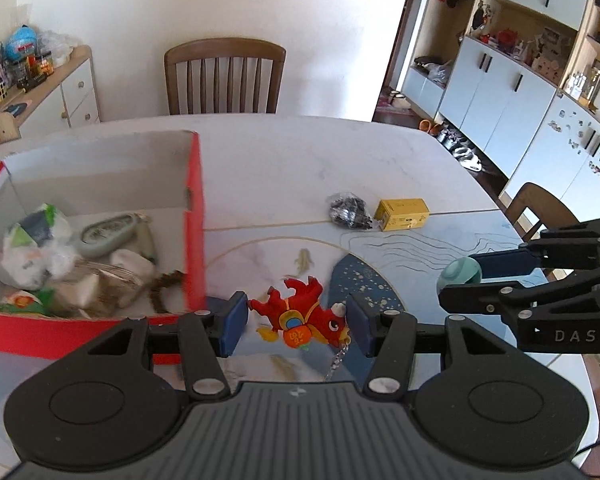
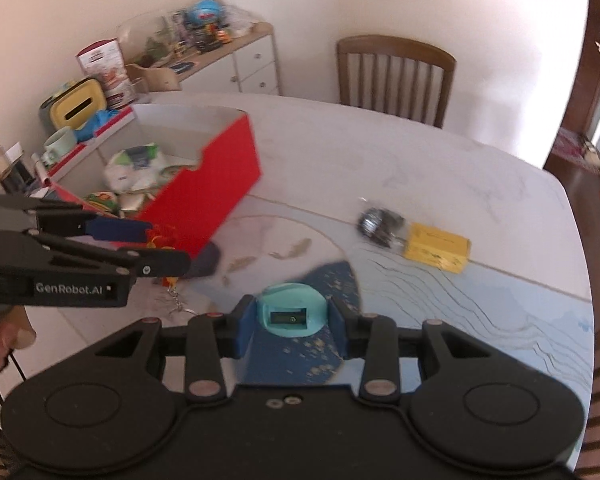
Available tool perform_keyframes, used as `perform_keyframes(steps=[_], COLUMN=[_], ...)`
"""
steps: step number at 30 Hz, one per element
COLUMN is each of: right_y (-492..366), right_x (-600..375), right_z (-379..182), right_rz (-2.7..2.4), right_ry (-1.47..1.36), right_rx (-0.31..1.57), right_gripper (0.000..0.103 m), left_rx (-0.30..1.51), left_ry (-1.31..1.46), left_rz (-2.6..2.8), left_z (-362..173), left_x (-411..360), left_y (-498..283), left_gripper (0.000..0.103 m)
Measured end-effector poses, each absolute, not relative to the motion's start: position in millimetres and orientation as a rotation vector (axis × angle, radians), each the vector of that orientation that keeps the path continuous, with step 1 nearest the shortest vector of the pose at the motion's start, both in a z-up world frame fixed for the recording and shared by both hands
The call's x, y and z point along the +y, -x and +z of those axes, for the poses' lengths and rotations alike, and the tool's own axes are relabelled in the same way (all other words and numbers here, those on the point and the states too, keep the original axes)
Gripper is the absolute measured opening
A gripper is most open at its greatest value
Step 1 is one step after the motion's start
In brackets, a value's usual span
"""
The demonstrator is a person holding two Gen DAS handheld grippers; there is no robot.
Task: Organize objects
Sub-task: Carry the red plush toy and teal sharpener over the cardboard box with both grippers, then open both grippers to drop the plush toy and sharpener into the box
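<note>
My left gripper (image 1: 297, 323): it grips the red plush toy (image 1: 300, 316) between its blue pads, above the table (image 1: 284, 168), just beside the red box (image 1: 194, 216).
Toy's chain (image 1: 338, 358): it hangs down from the toy.
My right gripper (image 2: 291, 320): it is closed on a teal round gadget (image 2: 290, 312), held over the blue part of the table.
Red box: it is open on the table's left side, with packets and small things inside.
Yellow box (image 1: 402, 214): it lies on the table, touching a dark bag (image 1: 350, 210).
Chair (image 1: 224, 76): it stands behind the table.
</note>
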State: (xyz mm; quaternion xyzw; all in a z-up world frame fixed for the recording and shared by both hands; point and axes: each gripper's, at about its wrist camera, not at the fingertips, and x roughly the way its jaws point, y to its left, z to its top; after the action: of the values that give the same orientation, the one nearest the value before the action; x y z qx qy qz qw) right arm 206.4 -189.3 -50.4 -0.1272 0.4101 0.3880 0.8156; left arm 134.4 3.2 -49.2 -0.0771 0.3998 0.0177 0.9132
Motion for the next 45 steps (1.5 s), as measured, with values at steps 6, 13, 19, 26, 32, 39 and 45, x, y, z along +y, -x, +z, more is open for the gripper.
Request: perform_keyframes(steps=[6, 13, 19, 26, 32, 39, 45], right_y=[-192, -181, -177, -177, -180, -188, -199], right_x=[-158, -120, -87, -49, -15, 29, 63], right_z=[-37, -25, -19, -16, -22, -36, -56], right_rz=[0.845, 0.858, 0.863, 0.868, 0.87, 0.871, 0.866], right_ry=[0.288, 0.301, 0.309, 0.326, 0.352, 0.39, 0.443], right_rx=[0.847, 0.815, 0.795, 0.774, 0.777, 0.798, 0.81], right_gripper=[0.038, 0.038, 0.038, 0.038, 0.038, 0.038, 0.038], left_rx=[0.804, 0.773, 0.745, 0.713, 0.728, 0.753, 0.801], left_ry=[0.164, 0.154, 0.141, 0.116, 0.115, 0.108, 0.087], left_rz=[0.03, 0.04, 0.057, 0.092, 0.125, 0.157, 0.154], left_z=[-31, -13, -1, 14, 10, -6, -27], left_x=[35, 77, 115, 160, 196, 226, 238], left_y=[-121, -115, -114, -123, -139, -167, -193], left_gripper=[0.053, 0.053, 0.053, 0.053, 0.053, 0.053, 0.053])
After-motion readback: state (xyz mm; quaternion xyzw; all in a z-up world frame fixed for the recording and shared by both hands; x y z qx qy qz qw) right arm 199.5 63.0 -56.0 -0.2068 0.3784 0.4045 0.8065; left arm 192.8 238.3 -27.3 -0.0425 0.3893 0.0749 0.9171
